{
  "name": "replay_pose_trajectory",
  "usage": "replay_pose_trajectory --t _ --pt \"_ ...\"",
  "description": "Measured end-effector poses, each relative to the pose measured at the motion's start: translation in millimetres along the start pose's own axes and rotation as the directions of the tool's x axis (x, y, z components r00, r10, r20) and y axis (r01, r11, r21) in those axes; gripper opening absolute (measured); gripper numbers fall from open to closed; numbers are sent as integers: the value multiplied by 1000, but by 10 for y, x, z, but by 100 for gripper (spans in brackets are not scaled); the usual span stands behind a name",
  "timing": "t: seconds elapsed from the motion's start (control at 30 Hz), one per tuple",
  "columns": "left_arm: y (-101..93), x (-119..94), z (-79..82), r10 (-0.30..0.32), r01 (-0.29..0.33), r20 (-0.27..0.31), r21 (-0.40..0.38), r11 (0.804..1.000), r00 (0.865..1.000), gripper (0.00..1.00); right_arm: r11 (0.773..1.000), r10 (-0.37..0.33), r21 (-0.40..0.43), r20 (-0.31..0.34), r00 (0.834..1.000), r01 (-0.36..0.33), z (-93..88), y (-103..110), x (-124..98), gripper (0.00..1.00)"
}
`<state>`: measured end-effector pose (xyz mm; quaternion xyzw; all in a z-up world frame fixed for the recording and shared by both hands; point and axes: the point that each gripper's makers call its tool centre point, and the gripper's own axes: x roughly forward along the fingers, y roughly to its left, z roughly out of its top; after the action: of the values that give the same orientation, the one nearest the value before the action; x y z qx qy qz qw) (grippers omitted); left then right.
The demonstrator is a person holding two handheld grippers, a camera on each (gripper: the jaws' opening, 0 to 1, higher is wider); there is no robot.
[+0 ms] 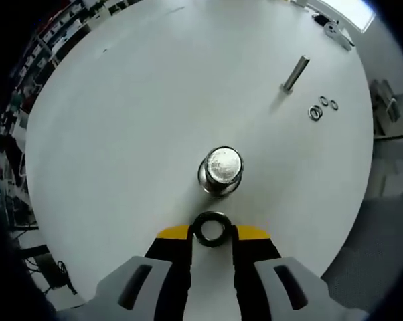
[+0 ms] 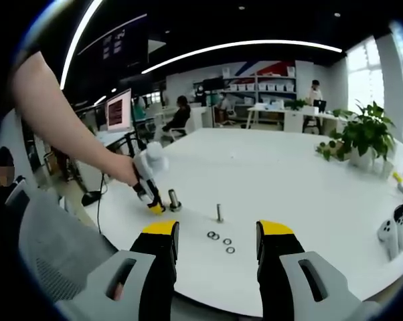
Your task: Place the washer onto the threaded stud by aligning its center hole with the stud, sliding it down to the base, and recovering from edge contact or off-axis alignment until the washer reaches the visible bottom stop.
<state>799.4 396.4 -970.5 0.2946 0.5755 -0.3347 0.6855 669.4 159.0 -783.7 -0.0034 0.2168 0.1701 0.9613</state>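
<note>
Left gripper [image 1: 212, 232]: seen in the left gripper view, yellow-tipped jaws clenched on the washer, one jaw on each side of the ring; it points down at the table from above.
Washer [image 1: 211, 228]: a dark metal ring held flat between the jaw tips, its centre hole open and showing white table through it; it sits just beside the stud, towards the camera, not over the stud's top.
Threaded stud [image 1: 221, 169]: stands upright on the table, seen almost end-on, so its bright round top face shows with a wider collar beneath it.
Table [image 1: 121, 120]: large, white, round-edged, bearing all the parts.
Second stud [image 1: 295, 73]: a slim metal post further across the table, well apart from the held washer.
Spare washers [image 1: 323, 108]: three small rings lying flat on the table near the second stud.
Person's arm [image 2: 67, 114]: in the right gripper view it reaches in from the left to the left gripper [image 2: 154, 207], whose tip is down at the table just beside the threaded stud [image 2: 175, 200].
Second stud, right gripper view [image 2: 219, 213]: upright, near the middle, with the spare washers [image 2: 220, 240] scattered in front of it.
Right gripper [image 2: 217, 242]: jaws spread wide and released, nothing between them, hanging above the table's near edge.
Potted plant [image 2: 362, 137]: on the table at the far right.
</note>
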Motion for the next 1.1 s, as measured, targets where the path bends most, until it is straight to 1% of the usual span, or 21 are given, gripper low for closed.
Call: replay_pose_trajectory --t 0.13,0.2,0.27,0.47,0.53,0.6,0.63,0.67,0.73,0.83,0.97,1.03,1.1 --pt "26 -6 -6 5 -5 6 -35 999 1000 19 1000 -1 -1 -2 1000 1 -4 0 0 49" --pt "-6 -35 -16 7 -6 23 -46 999 1000 19 1000 -2 0 -2 1000 2 -3 -3 1 49" --pt "-48 -58 -24 8 -6 38 -45 999 999 19 1000 1 -3 -1 1000 -1 -2 2 2 49" --pt "-108 -91 -8 22 -20 48 -30 999 999 18 1000 2 3 3 1000 -2 2 0 -3 49" --pt "-103 -82 -3 20 -17 59 -45 999 998 18 1000 6 -6 -1 1000 -6 1 8 5 49" --pt "-95 -89 -17 34 -32 57 -33 999 998 18 1000 -4 -14 11 1000 4 27 -11 -4 48" --pt "-80 -92 -25 43 -42 53 -19 999 998 18 1000 -6 -1 19 1000 6 38 -20 -12 48" --pt "-69 -92 -25 40 -39 56 -21 999 998 18 1000 -4 9 15 1000 4 29 -20 -9 48" --pt "-35 -112 -7 33 -30 78 -40 999 996 18 1000 -4 -2 1 1000 4 3 -16 0 48" --pt "-32 -171 -4 33 -28 96 -52 998 995 18 1000 0 -4 5 1000 0 11 -5 3 48" --pt "-57 -307 47 34 -27 145 -49 998 989 18 1000 -1 -2 6 1000 1 13 -7 2 48" --pt "-48 -394 89 48 -41 174 -45 998 984 18 1000 0 -3 3 1000 0 8 -8 4 48" --pt "-61 -460 125 46 -37 196 -50 998 979 18 1000 -1 -4 2 1000 1 6 -11 4 48"
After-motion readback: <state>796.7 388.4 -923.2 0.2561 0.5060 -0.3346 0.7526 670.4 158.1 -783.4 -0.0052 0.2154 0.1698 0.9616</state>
